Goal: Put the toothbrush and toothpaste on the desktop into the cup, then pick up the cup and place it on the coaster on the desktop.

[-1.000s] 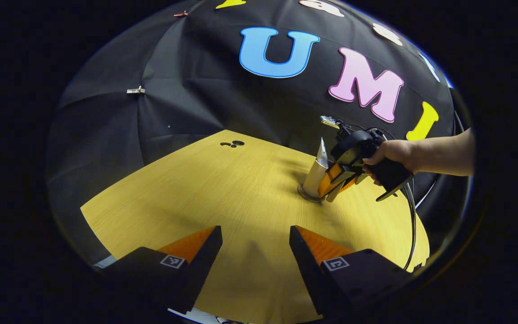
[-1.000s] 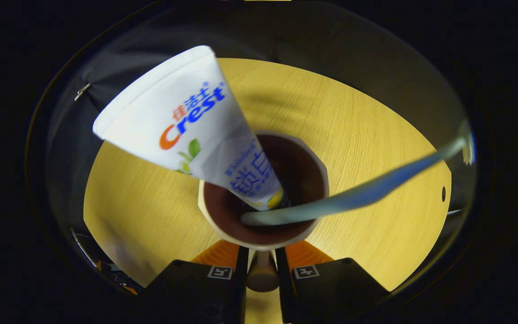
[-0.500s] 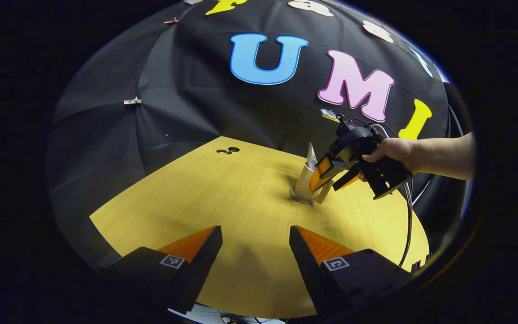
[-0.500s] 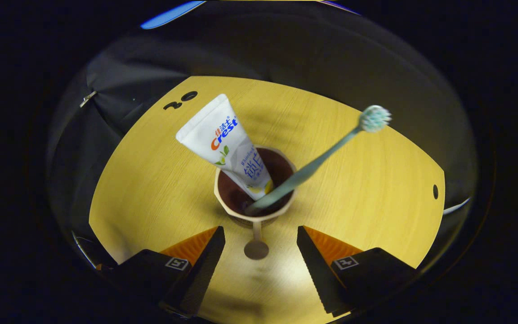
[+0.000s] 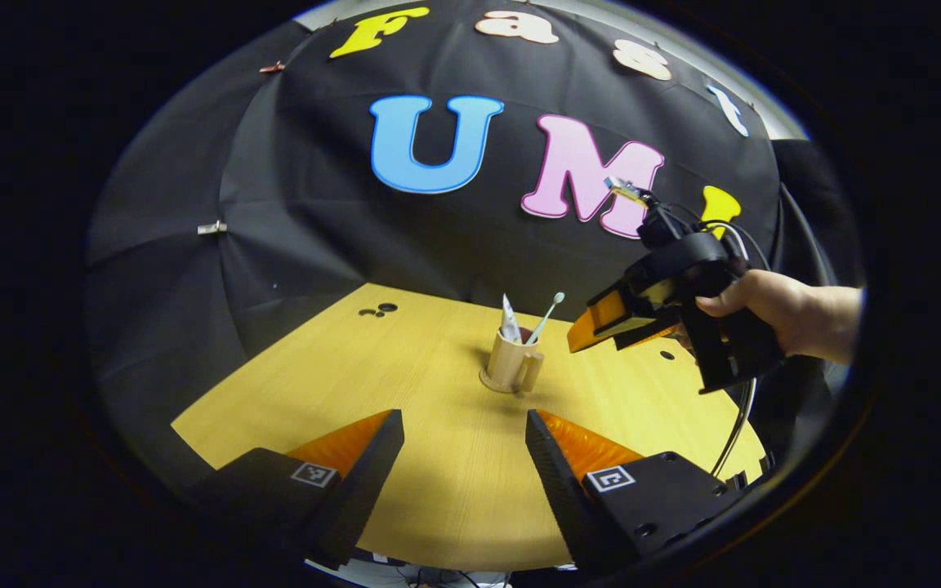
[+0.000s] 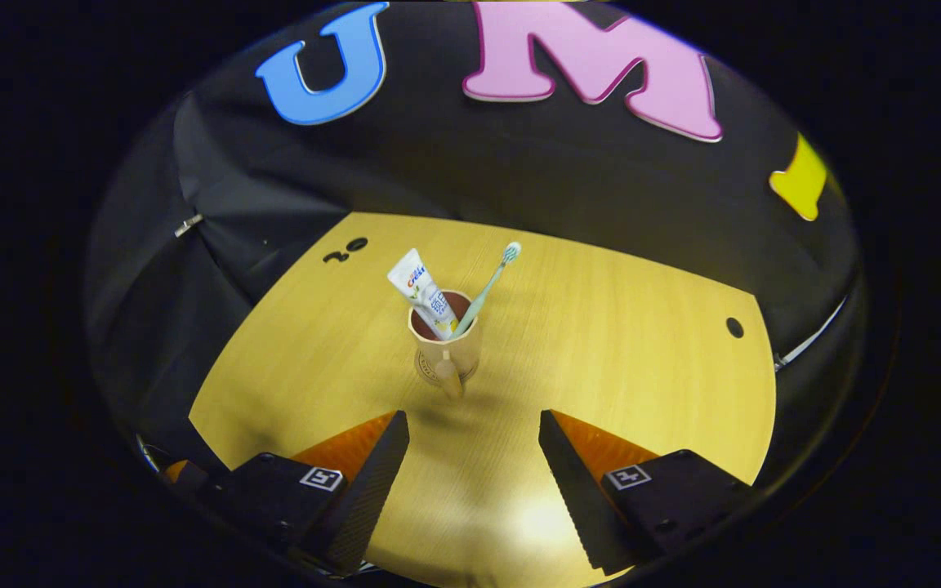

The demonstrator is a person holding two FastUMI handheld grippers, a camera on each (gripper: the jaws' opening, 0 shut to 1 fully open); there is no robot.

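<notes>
A: Where's the cup (image 6: 443, 353)?
B: Upright mid-tabletop (image 6: 601, 343) on the round coaster (image 5: 493, 385), beige, handle toward the right gripper view.
A: Contents?
B: White toothpaste (image 6: 421, 292) and pale toothbrush (image 6: 487, 286), leaning apart, bristles up.

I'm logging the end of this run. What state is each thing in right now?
cup: upright on the coaster, handle toward the right gripper
toothpaste: standing in the cup, leaning
toothbrush: in the cup, bristles up
coaster: under the cup, mostly hidden
left gripper: open, empty
right gripper: open, empty, clear of the cup
</notes>
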